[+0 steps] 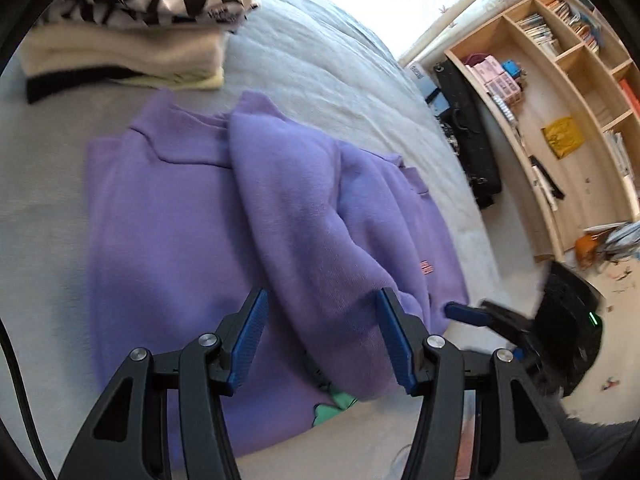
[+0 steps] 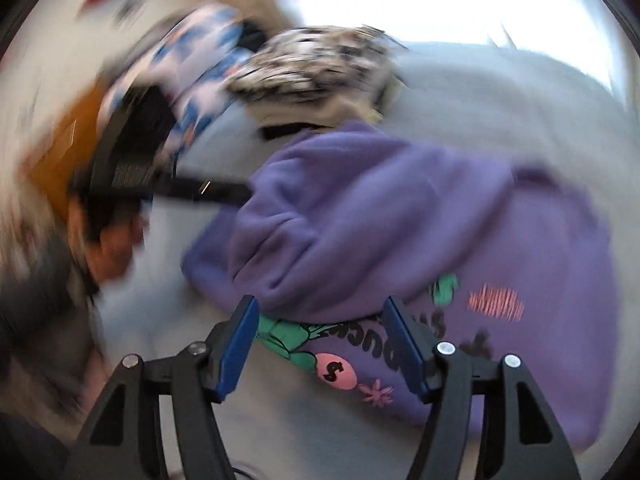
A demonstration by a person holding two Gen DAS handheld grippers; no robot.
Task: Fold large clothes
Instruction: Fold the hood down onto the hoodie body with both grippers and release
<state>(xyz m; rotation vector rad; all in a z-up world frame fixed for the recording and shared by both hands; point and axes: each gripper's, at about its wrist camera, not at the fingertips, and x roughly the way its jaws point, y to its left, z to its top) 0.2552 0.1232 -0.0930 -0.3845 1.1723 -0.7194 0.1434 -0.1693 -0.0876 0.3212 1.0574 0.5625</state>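
Purple sweatshirt between spread fingers

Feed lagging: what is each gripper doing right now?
Left gripper: open, holding nothing, over the purple sweatshirt.
Right gripper: open, holding nothing.

A pink coin printed on the purple sweatshirt bears a black dollar sign. Black lettering beside the coin is too blurred to read.
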